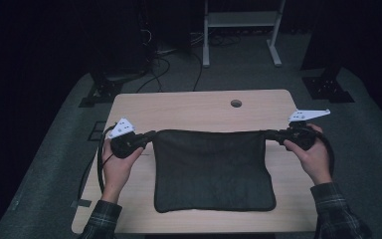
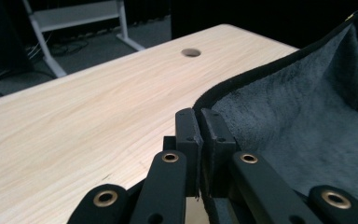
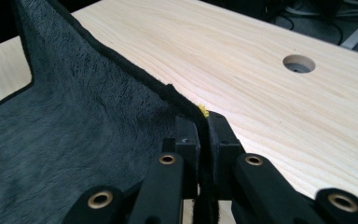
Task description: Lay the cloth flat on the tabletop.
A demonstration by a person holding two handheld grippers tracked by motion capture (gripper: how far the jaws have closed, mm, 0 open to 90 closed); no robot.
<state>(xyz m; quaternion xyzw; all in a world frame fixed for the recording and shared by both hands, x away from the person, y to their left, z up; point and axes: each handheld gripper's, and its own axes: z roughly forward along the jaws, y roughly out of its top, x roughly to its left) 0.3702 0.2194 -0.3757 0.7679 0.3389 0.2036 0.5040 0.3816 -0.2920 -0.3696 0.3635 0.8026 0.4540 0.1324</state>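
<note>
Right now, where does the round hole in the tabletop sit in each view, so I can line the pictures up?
High view: the hole lies near the table's far edge, right of centre, beyond the dark cloth.
Left gripper view: the hole sits at upper centre, past the cloth's lifted edge.
Right gripper view: the hole sits at upper right, right of the cloth.
Shared landmark: the cloth's black hemmed far edge.

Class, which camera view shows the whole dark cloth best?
The high view: the dark cloth appears complete, spread on the table between both tools. The left gripper view and right gripper view each show just one pinched corner and nearby nap.
</note>
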